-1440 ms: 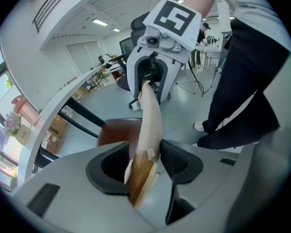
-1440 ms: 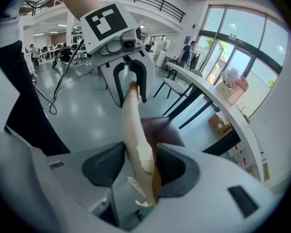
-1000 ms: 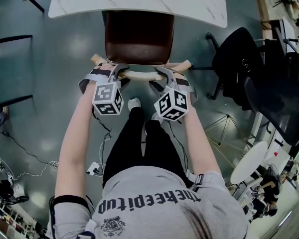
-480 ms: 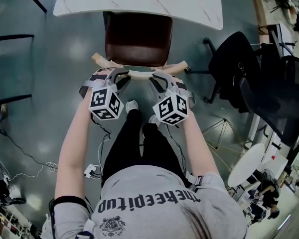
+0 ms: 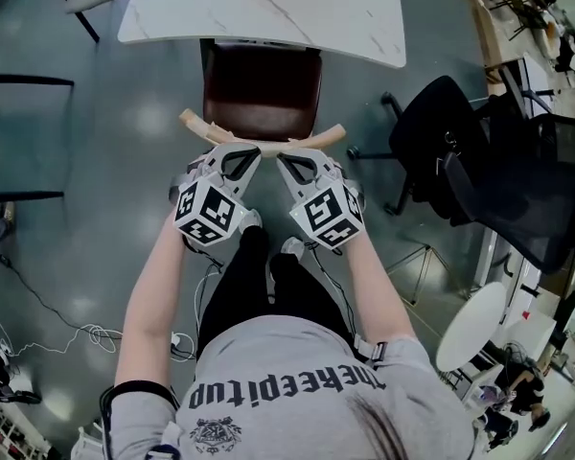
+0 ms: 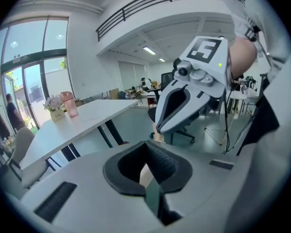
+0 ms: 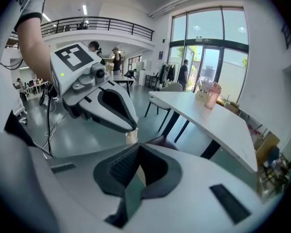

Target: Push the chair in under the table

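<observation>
Person: nearest the camera, in a grey shirt and black trousers, standing on the grey floor (image 5: 96, 161) with both forearms stretched forward.
Left hand-held gripper (image 5: 252, 149): its jaws have just been closing and now stand together with nothing between them. Its tip is at the near edge of the backrest; whether it touches I cannot tell.
Right hand-held gripper (image 5: 283, 151): its jaws have likewise just been closing and now meet, empty. It sits just beside the left one, the two tips angled in toward each other.
Backrest (image 5: 211, 126): a pale curved wooden rail with its long axis left to right across the head view. The middle bows toward the person and both ends bend away toward the counter.
Seat (image 5: 262, 80): dark brown, just beyond the rail, its far edge tucked under the counter's near edge.
Chair (image 5: 268, 103): faces the counter squarely, its back to the person.
Counter (image 5: 268, 8): a white marbled top on dark legs.
Containers: a pink tumbler (image 6: 70, 104), contents not visible, and a small pot (image 6: 57, 114) holding flowers (image 6: 52, 102) stand close together at the counter's far end.
Side: a black office chair (image 5: 436, 127) stands apart on the person's right.
</observation>
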Available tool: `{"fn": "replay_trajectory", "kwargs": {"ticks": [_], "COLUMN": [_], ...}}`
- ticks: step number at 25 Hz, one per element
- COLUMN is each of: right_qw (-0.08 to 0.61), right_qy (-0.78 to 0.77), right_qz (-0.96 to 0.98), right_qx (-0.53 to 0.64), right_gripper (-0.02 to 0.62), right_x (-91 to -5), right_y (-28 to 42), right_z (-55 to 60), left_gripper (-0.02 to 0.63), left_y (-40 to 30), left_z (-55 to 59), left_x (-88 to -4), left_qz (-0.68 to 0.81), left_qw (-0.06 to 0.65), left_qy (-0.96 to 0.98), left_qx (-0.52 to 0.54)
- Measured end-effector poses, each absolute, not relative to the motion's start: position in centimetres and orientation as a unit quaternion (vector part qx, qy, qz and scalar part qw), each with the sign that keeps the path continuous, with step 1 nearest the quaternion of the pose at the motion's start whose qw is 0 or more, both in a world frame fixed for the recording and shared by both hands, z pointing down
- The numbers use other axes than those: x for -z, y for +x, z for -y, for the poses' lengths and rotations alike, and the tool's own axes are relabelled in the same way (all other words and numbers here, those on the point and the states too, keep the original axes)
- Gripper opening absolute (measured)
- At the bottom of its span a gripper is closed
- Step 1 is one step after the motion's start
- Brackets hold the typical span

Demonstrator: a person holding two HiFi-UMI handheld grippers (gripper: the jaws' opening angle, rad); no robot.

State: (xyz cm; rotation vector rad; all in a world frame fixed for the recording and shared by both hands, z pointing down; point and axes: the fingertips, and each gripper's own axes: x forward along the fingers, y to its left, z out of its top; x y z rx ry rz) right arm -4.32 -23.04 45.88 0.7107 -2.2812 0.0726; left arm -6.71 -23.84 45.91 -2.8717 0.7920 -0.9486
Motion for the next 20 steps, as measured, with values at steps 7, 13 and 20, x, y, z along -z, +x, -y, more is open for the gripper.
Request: {"fn": "replay_trajectory", "kwargs": {"ticks": [7,13,20], "right_qw": [0.294,0.240,0.180], "right_qy": [0.288,0.298,0.301], "right_qz": [0.911,0.924,0.937], "right_qx": [-0.034,-0.025,-0.008], "right_gripper": [0.009,0.008,0.008], "right_x": [-40.5,-35.2,-30.0], "right_y": [-5.7,-6.0,-5.9], "right_z": [21.7,20.1,18.5], "left_gripper": [0.015,0.015,0.015], "left_y": [-6.4,-6.3,-6.5], "left_z": [22.1,20.3,18.7], "left_x": [-41.2,-35.3,-29.5], "left_qz": [-0.304,-0.330,-0.360], "left_qw": [-0.036,-0.024,-0.006], "left_qy": [-0.926,-0.930,-0.927], "left_qx": [0.219,0.163,0.101]}}
